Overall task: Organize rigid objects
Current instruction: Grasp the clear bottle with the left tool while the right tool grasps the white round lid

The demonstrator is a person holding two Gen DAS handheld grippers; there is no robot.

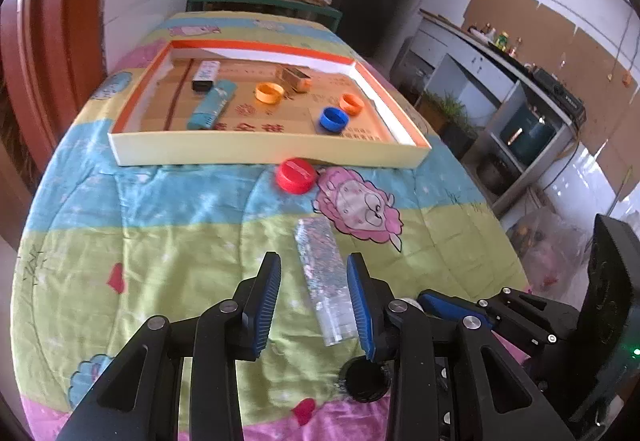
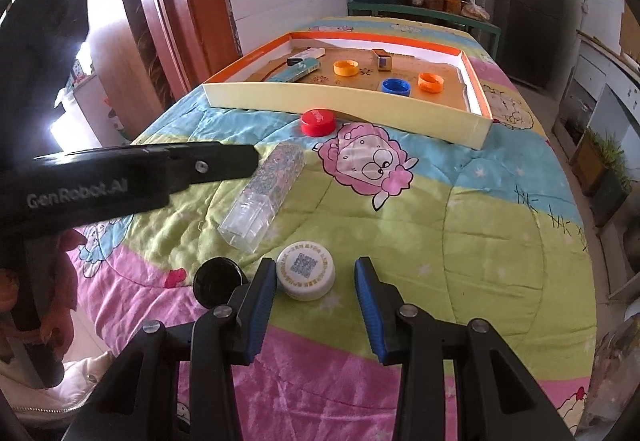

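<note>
Left claw stood open astride the clear tube; right claw, open and empty, straddled the white cap. Each needed centring before squeezing.

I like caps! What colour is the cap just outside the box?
Red, clearest in the right wrist view.

Clear patterned bottle lying flat, white cap nearby, red cap beside tray

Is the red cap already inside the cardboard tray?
No, the red cap lies on the quilt just outside the near wall of the tray.
</note>
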